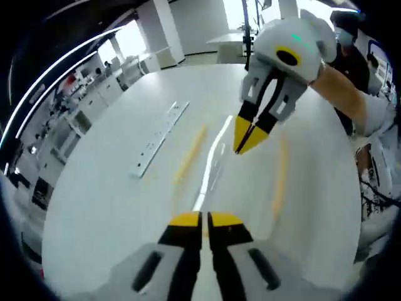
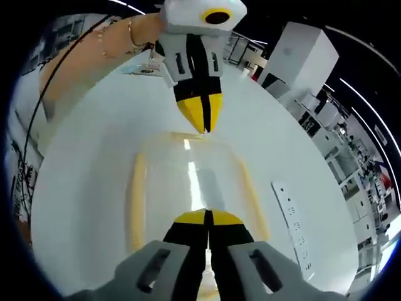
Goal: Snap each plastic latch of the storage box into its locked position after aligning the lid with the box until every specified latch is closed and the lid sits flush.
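Left gripper (image 1: 205, 221) and right gripper (image 2: 207, 217): grey bodies, black jaws, yellow tips. Thin bracelet (image 2: 132, 32) on the wrist behind the left gripper.

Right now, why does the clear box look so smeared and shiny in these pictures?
In the left gripper view the storage box is motion-blurred into yellow streaks, with a white glare stripe down it. In the right gripper view the lid is sharper but mirrors a ceiling light, and the fisheye lens bends the table round.
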The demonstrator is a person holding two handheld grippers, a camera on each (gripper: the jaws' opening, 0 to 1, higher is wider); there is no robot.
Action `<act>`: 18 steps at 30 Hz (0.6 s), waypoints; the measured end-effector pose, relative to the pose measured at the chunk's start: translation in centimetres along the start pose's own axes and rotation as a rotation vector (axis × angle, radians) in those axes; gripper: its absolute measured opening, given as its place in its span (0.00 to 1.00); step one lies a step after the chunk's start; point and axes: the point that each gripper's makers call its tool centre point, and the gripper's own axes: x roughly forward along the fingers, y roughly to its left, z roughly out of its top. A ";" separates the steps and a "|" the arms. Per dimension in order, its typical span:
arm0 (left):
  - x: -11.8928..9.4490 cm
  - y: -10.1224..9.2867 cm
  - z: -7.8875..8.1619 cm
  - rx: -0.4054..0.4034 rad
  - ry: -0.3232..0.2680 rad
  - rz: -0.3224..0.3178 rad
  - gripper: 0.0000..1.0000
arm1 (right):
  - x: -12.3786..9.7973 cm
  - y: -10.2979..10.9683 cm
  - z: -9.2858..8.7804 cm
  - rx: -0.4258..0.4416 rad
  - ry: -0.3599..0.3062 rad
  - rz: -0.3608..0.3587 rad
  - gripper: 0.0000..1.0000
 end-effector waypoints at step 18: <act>4.1 -3.6 0.7 -0.054 0.037 -0.062 0.00 | -0.2 0.0 0.0 -0.138 0.049 -0.001 0.00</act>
